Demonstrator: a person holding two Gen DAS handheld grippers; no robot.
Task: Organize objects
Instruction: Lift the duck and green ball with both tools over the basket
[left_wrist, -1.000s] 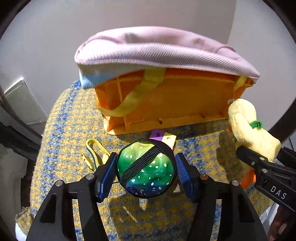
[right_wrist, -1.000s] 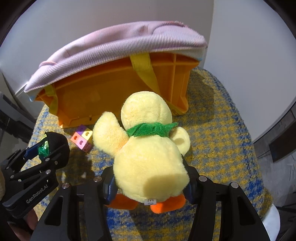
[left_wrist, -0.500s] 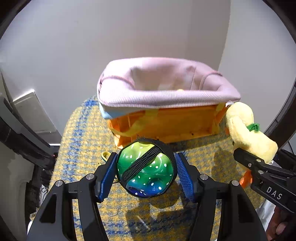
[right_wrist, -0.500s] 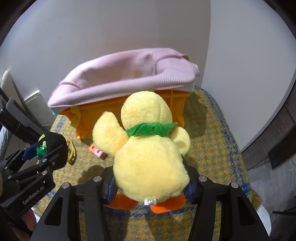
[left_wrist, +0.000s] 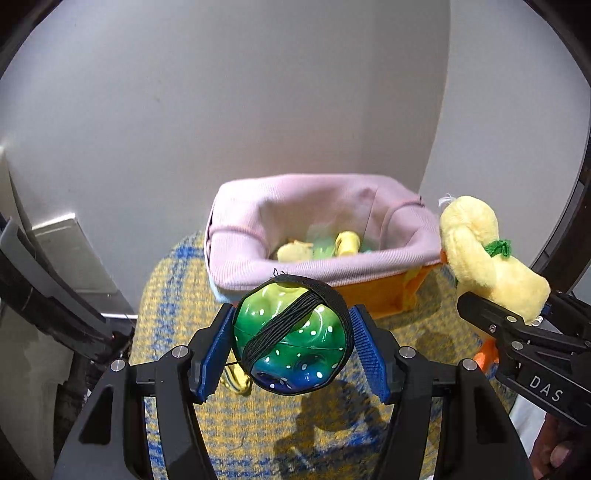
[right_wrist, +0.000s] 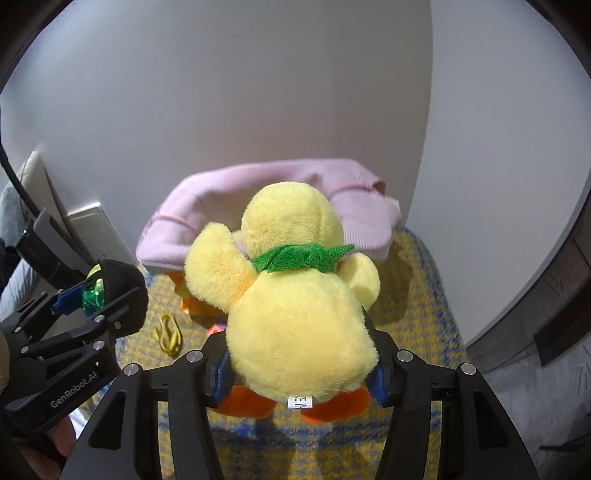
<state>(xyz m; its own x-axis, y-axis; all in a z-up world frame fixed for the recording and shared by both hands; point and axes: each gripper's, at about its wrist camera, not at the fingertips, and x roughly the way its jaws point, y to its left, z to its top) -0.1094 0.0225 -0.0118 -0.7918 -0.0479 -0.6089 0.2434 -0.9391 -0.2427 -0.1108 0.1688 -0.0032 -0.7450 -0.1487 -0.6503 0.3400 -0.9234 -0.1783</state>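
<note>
My left gripper (left_wrist: 291, 343) is shut on a green-blue dotted ball (left_wrist: 295, 332) wrapped in a black elastic band, held above the cloth in front of the basket. The orange basket with a pink liner (left_wrist: 317, 266) stands by the wall and holds several yellow and green toys (left_wrist: 325, 245). My right gripper (right_wrist: 297, 369) is shut on a yellow plush duck (right_wrist: 295, 302) with a green scarf, held in front of the basket (right_wrist: 177, 225). The duck (left_wrist: 484, 254) also shows at the right of the left wrist view. The left gripper with the ball (right_wrist: 94, 291) shows at the left of the right wrist view.
A yellow and blue checked cloth (left_wrist: 177, 288) covers the small table. A yellow rubber band (right_wrist: 168, 334) lies on it left of the basket. Grey walls stand close behind and to the right. A grey panel (left_wrist: 70, 251) leans at the left.
Both grippers have risen with their toys. The basket now looks lower and smaller, and its inside with the toys has come into view.
</note>
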